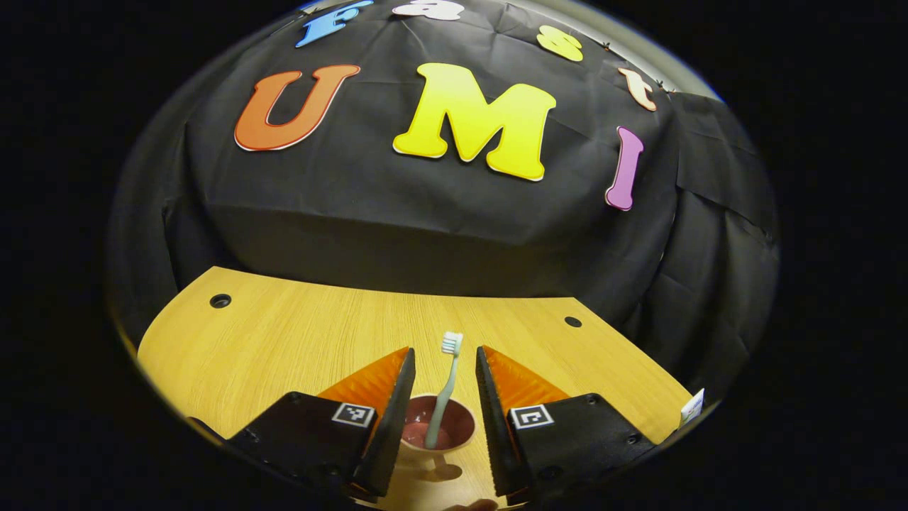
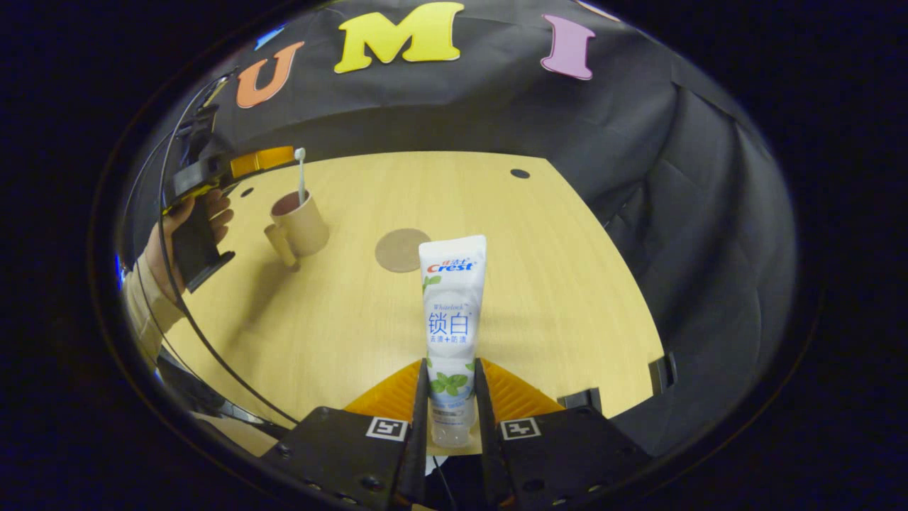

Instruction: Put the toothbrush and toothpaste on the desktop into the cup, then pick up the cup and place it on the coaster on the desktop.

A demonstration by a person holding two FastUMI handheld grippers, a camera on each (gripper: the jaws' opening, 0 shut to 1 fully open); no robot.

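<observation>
— Two things to load, and how many are in?

— One is in; the toothbrush point(image 1: 446, 387) stands head-up in the cup point(image 1: 440, 424), leaning on the rim; my left tongs point(image 1: 445, 369) hang above it with the fingers spread wide, the brush shaft between them and touching neither; they hold nothing.

— And your right?

— My right tongs point(image 2: 451, 387) are clamped on the toothpaste tube point(image 2: 451, 312) near its cap end; both fingers press on it, and the flat tail rises away from me, upright.

— So which step is this?

— By my reckoning the second loading; the tube has yet to go into the cup point(image 2: 298, 223), which sits ahead and well off to the left of my right tongs; the coaster point(image 2: 401, 249) lies between, just right of the cup and apart from it.

— What does the move ask?

— Carry the tube forward and left over bare desktop point(image 2: 553, 284), then lower it into the mouth beside the brush; the opening is partly taken, so I'd aim for the free side.

— Room enough?

— Open wood lies all the way; the far edge meets the black cloth well beyond the cup; my worry is the left tongs point(image 2: 234, 167) and the hand point(image 2: 186, 238) holding them, crowding the cup's left; they should back off first.
</observation>
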